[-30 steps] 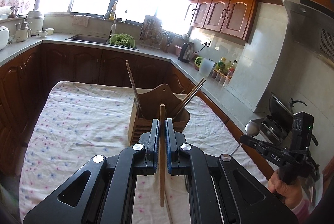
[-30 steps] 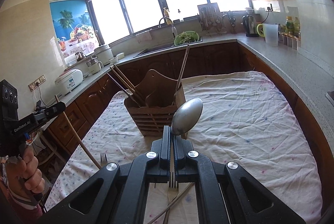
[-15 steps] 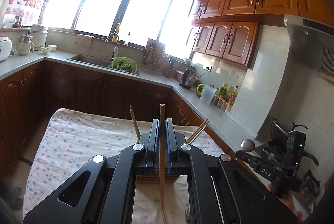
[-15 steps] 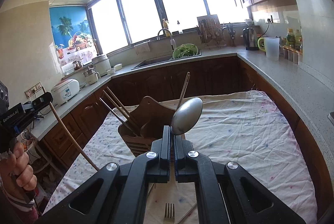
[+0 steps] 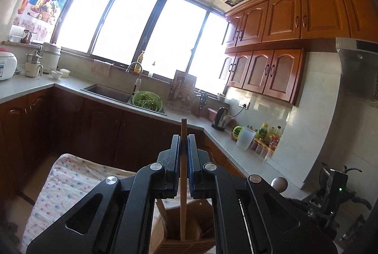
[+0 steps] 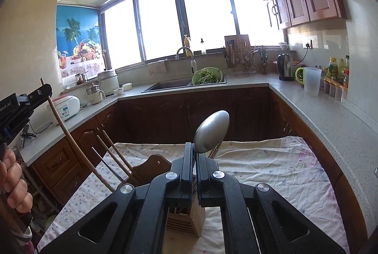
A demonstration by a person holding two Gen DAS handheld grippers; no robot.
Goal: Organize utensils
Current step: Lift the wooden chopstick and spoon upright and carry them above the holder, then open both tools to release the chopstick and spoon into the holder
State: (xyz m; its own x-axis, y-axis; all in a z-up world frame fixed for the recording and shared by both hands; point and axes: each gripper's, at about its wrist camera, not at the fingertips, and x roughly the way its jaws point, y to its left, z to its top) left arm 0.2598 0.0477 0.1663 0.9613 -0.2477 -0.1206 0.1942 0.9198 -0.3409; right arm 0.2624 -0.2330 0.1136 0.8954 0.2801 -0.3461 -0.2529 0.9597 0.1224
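At frame bottom, my left jaws clamp a chopstick (image 5: 183, 183) into the holder (image 5: 189, 236); right jaws pinch a spoon (image 6: 211, 132). Next: release, then lower it.

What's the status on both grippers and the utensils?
Left gripper shut on chopstick, tip inside wooden holder. Right gripper shut on spoon, above holder. Nothing blocking.

We see our left gripper (image 5: 183, 150) clamped on a wooden chopstick (image 5: 183, 185) standing upright; its lower end sits inside the wooden holder (image 5: 189, 238) on the floral cloth (image 5: 61, 185); at right, a spoon (image 5: 279, 183) bowl shows by the right gripper (image 5: 330, 202).
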